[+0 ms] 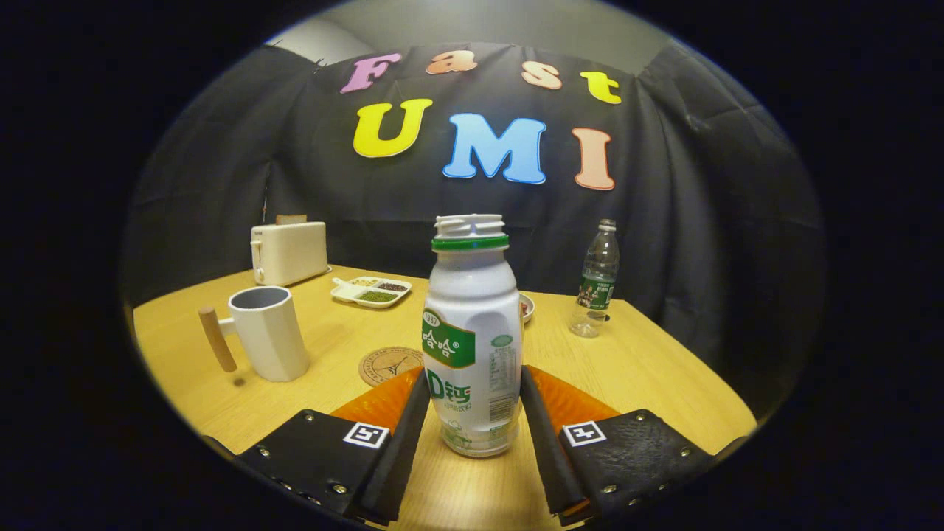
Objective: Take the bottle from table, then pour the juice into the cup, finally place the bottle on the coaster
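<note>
A white juice bottle [472,324] with a green neck ring and no cap stands upright on the wooden table [649,369]. It sits between the fingers of my gripper [474,372], and both fingers press against its lower sides. A white cup [267,335] with a wooden handle stands to the left, beyond the left finger. A round cork coaster [387,365] lies on the table between the cup and the bottle, just ahead of the left fingertip, partly hidden by it.
A white toaster [289,252] stands at the far left by the cloth wall. A divided tray [371,290] of seeds lies behind the coaster. A small dish [526,306] peeks out behind the juice bottle. A clear water bottle [597,280] stands far right.
</note>
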Available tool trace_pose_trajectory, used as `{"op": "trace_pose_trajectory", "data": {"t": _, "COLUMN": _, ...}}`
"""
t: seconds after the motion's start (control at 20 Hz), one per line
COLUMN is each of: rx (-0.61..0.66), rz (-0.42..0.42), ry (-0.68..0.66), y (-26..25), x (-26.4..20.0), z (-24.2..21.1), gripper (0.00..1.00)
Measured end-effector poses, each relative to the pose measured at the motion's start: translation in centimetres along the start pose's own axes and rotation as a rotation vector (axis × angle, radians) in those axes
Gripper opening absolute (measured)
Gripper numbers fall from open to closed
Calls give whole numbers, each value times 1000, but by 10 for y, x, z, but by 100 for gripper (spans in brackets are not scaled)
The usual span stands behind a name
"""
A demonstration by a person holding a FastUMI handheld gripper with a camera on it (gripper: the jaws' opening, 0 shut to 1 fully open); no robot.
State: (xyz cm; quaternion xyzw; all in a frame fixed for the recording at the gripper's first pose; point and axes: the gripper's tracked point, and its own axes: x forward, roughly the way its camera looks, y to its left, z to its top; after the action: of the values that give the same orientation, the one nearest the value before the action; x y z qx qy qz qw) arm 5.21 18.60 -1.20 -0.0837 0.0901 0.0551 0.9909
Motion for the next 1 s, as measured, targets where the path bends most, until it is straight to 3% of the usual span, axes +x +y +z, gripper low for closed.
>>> {"op": "trace_pose_trajectory", "data": {"t": 0.6, "rx": -496, "rz": -130, "ry": -34, "y": 25, "x": 8, "z": 54, "gripper": 71}}
{"op": "trace_pose_trajectory", "data": {"t": 1.0, "rx": -761, "rz": -198, "ry": -87, "y": 44, "x": 13, "z": 86, "gripper": 71}}
